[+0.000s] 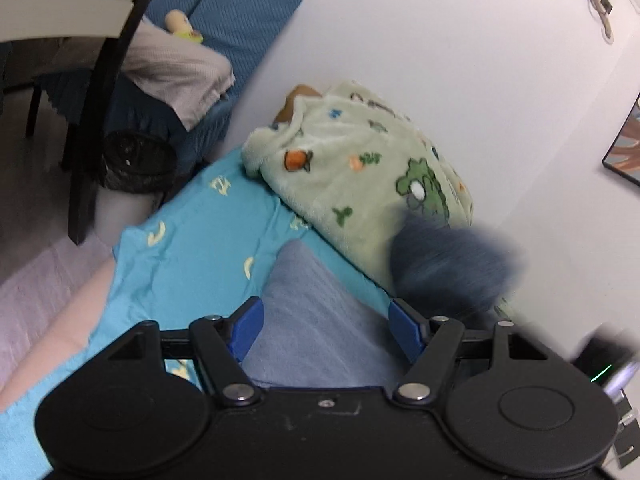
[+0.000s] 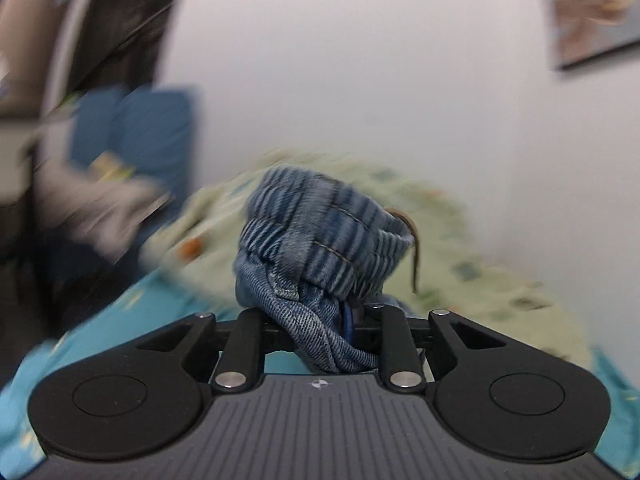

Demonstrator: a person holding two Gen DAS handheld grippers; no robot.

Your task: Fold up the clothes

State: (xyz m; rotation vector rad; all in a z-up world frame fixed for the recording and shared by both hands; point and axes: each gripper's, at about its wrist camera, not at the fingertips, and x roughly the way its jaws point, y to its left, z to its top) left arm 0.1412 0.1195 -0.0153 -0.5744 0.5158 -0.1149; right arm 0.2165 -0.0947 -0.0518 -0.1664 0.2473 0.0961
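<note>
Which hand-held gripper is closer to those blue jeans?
Right. The right hand-held gripper is clamped on the jeans; the left hand-held gripper hangs open over lilac cloth, the jeans off to its right.

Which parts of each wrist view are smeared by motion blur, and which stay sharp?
Left wrist view: the dark blue denim bundle is smeared, while the pale green cartoon-print fleece blanket stays fairly sharp. Right wrist view: the bunched blue denim garment in the right gripper is crisp; the background is streaked.
</note>
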